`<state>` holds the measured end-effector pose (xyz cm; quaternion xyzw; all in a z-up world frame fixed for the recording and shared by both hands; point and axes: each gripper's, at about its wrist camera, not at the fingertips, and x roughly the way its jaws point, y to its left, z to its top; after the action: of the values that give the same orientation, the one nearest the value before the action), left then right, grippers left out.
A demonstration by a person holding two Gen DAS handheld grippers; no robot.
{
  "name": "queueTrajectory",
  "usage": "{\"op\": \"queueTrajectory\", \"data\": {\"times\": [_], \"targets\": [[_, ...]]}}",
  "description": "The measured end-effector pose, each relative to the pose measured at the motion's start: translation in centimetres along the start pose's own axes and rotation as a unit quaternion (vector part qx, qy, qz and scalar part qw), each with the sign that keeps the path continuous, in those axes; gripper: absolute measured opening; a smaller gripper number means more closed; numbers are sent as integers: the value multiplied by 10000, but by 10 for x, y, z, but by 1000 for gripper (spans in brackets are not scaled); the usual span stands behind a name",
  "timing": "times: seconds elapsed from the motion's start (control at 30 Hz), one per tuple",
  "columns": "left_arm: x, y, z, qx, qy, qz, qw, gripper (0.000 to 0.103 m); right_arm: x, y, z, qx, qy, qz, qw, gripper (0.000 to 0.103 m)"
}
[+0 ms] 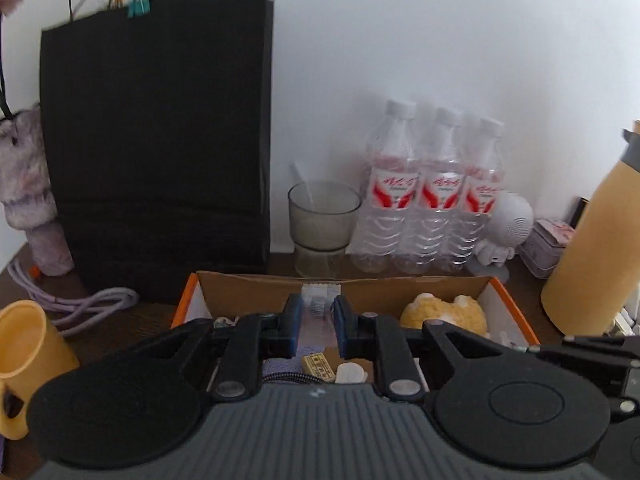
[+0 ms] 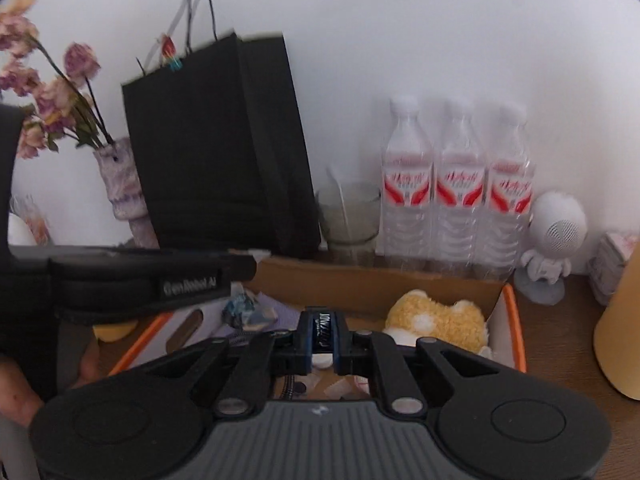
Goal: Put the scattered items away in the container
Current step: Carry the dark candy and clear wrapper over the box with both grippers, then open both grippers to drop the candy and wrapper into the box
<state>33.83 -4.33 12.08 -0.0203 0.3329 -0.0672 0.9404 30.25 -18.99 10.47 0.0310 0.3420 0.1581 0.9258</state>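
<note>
Cardboard box [image 1: 344, 286] with orange edges sits on the brown desk [image 1: 120, 320], both hand-held grippers over it, each clamped on something.

Behind the box, against the white wall, stand a tall black paper bag [image 1: 160, 140], three water bottles [image 1: 432, 188] in a row, a grey glass cup [image 1: 324, 216] between bag and bottles, and a small white astronaut figure [image 2: 554, 236]. A yellow plush toy [image 2: 440, 320] lies in the box's right end, and a small yellow-patterned eraser-like block [image 1: 318, 367] on its floor. The left hand-held gripper [image 1: 317, 320] pinches a clear, flat plastic item [image 1: 316, 308]; the right hand-held gripper [image 2: 322, 334] is clenched on a slim black object [image 2: 323, 330] with white lettering.
</note>
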Motion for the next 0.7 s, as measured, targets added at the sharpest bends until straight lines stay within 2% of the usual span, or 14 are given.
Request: {"op": "queueTrajectory", "data": {"times": [0.07, 0.1, 0.2, 0.3, 0.4, 0.43, 0.47, 0.5, 0.57, 0.63, 0.67, 0.7], "targets": [[40, 10, 16, -210, 856, -307, 9956, 18, 31, -15, 19, 269, 632, -27, 9976, 8], [55, 14, 20, -255, 1122, -322, 9928, 18, 45, -20, 26, 312, 965, 8, 9948, 8], [86, 12, 21, -25, 1497, -65, 9887, 18, 79, -23, 38, 115, 1556, -59, 9877, 8], [110, 9, 15, 38, 1906, -82, 9816, 19, 113, -24, 42, -41, 2125, -125, 9771, 8], [124, 6, 13, 122, 2118, -115, 9772, 21, 133, -21, 44, -132, 2340, -311, 9717, 8], [126, 7, 13, 87, 2163, -100, 9762, 22, 138, -21, 44, -124, 2433, -322, 9693, 13], [128, 9, 14, 49, 2241, -89, 9745, 30, 141, -22, 44, -101, 2508, -320, 9675, 13], [130, 9, 15, 84, 2328, -69, 9725, 32, 144, -23, 43, -79, 2579, -299, 9657, 15], [129, 13, 19, 79, 2423, -49, 9701, 35, 145, -25, 45, -11, 2639, -242, 9642, 25], [123, 18, 27, -91, 2455, -111, 9693, 45, 138, -28, 52, 178, 2582, -191, 9658, 35], [119, 21, 30, -156, 2497, -125, 9681, 54, 132, -27, 56, 207, 2559, -185, 9663, 42], [115, 23, 33, -211, 2565, -94, 9663, 59, 124, -25, 62, 205, 2544, -194, 9667, 44]]}}
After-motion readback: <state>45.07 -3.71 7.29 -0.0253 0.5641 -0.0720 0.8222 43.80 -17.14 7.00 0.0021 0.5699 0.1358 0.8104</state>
